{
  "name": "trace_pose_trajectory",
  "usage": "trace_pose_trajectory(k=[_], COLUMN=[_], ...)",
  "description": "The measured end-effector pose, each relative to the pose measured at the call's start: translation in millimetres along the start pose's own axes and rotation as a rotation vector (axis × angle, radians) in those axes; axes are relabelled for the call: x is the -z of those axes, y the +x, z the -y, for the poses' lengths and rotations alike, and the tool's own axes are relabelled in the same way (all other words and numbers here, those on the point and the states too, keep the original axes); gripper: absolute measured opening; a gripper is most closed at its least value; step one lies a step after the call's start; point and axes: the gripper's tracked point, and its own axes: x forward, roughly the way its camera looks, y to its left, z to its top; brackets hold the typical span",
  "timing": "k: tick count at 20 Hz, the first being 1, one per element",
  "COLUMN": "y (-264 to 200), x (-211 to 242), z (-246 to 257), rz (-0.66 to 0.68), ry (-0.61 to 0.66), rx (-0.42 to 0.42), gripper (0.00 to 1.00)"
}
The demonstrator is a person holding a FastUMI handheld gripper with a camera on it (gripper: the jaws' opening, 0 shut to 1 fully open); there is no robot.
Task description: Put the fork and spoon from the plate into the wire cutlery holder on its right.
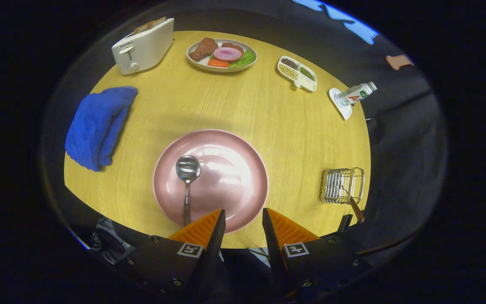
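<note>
A pink plate (234, 147) lies on the yellow wooden table (175, 114) just ahead of my fingers. A metal spoon (187, 177) rests on its left half, bowl away from me and handle over the near rim. To the plate's right stands the wire cutlery holder (342, 185), with a brown-handled utensil (356, 207) leaning out of its near side; its head is hidden among the wires. My gripper (243, 215) hovers above the plate's near edge, open, with nothing between its fingers.
A blue cloth (97, 124) lies at the left. At the far side stand a white toaster (144, 46), a plate of food (222, 55), a divided snack dish (297, 73) and a tipped bottle (355, 93) on a coaster. The table's edge runs close to the holder's right.
</note>
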Motion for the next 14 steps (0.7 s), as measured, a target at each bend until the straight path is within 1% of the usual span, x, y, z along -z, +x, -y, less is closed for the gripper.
trace_pose_trajectory(k=[5, 14], y=[10.6, 36.2], x=[3.3, 14.3], z=[-41.1, -60.5], rz=[-0.016, -0.053], ry=[-0.035, -0.059], rx=[-0.055, -0.091], gripper=[0.55, 0.55])
